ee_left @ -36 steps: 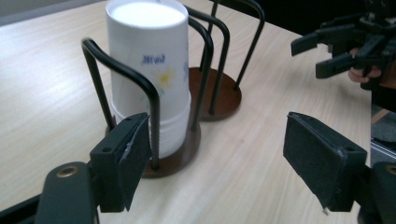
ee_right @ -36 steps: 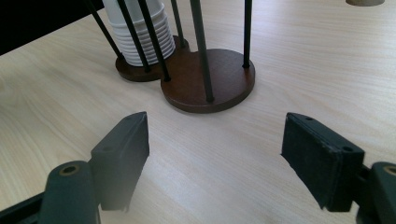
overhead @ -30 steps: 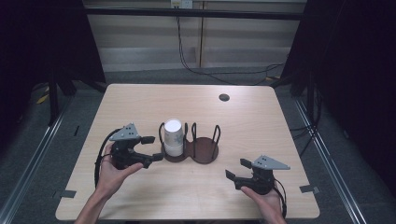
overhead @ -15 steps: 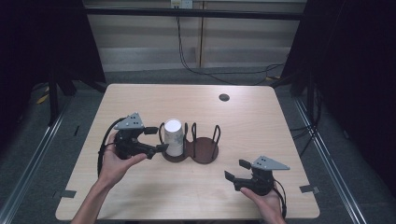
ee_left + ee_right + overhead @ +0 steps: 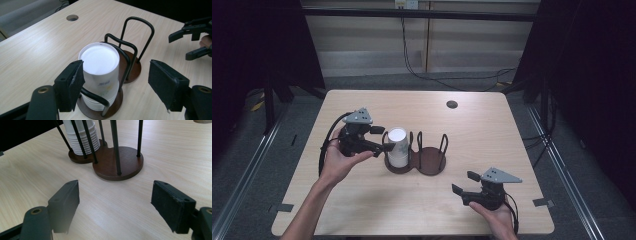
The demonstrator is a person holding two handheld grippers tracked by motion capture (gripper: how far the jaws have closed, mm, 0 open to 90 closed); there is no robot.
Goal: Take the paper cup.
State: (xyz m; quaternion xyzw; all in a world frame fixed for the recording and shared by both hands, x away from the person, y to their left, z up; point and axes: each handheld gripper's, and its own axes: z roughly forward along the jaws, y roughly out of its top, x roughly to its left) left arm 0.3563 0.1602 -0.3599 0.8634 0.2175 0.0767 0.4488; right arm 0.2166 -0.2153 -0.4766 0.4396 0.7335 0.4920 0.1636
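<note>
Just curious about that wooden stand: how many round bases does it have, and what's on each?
2. The left base carries the stack of white cups; the right base is bare, with wire loops rising from it.

Matt white paper cups (image 5: 100,72), black wire holder (image 5: 130,53), pale wood-grain table (image 5: 492,125)

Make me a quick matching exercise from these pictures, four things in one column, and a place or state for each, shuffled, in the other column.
Things:
1. stack of white cups
2. right gripper
3. left gripper
4. round hole in the table

Places or states:
A. near the table's far edge
B. jaws either side of the cups' top, just been closing
C. standing upside down in the holder's left ring
D. open over bare wood near the front edge

Pairs: 1-C, 2-D, 3-B, 4-A
</note>
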